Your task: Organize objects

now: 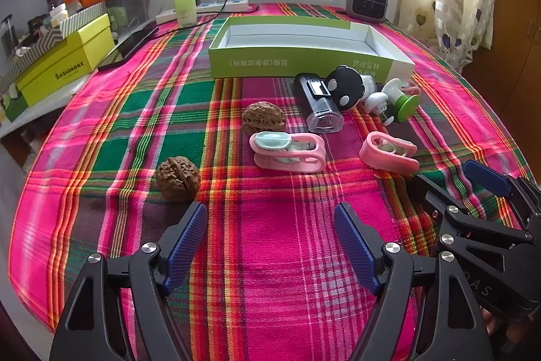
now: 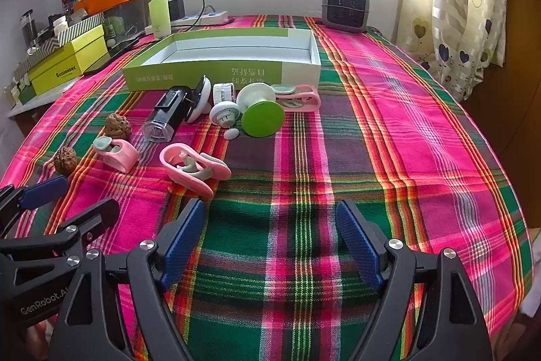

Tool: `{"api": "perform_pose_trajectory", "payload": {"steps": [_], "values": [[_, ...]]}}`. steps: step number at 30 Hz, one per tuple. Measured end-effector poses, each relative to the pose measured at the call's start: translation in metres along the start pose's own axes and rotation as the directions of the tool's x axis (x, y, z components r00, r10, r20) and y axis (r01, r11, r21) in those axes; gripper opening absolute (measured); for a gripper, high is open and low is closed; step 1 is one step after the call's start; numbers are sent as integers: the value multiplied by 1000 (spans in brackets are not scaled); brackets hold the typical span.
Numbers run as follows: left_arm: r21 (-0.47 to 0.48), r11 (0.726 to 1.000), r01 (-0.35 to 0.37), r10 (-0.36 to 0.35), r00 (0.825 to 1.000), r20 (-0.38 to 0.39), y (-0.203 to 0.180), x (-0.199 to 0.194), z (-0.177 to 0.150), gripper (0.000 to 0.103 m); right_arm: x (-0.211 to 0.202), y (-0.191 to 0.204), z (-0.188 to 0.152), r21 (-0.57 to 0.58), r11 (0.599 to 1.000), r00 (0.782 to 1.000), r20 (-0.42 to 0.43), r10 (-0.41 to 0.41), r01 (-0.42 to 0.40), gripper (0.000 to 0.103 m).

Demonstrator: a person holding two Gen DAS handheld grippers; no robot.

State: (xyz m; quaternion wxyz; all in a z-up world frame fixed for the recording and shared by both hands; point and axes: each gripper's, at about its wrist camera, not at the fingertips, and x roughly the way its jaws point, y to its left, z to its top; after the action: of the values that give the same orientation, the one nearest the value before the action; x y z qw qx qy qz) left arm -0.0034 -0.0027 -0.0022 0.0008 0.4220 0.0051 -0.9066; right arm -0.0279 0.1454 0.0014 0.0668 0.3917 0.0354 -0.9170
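Right wrist view: left gripper [image 2: 67, 197] marked "GenRobot.AI", jaws released; right gripper [image 2: 270, 239] jaws released

Far off to the left of your jaws, the yellow-green box [image 1: 64, 63] reads "SUISHONGNX" on its side in dark capitals, with a smaller line under it too fine to make out. Straight ahead of your left jaws, the open green tray box [image 1: 297, 56] carries white Chinese print on its near wall, upside down to you and too blurred to read surely. Beside your right jaws, on the left, the left gripper [image 2: 72, 192] shows "GenRobot.AI" in pale letters on its black body.
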Motion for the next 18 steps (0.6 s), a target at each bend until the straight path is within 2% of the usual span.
{"api": "perform_pose_trajectory", "payload": {"steps": [18], "values": [[1, 1000, 0, 0, 1000, 7, 1, -1, 3, 78, 0, 0, 0, 4, 1000, 1000, 6, -1, 1, 80]]}}
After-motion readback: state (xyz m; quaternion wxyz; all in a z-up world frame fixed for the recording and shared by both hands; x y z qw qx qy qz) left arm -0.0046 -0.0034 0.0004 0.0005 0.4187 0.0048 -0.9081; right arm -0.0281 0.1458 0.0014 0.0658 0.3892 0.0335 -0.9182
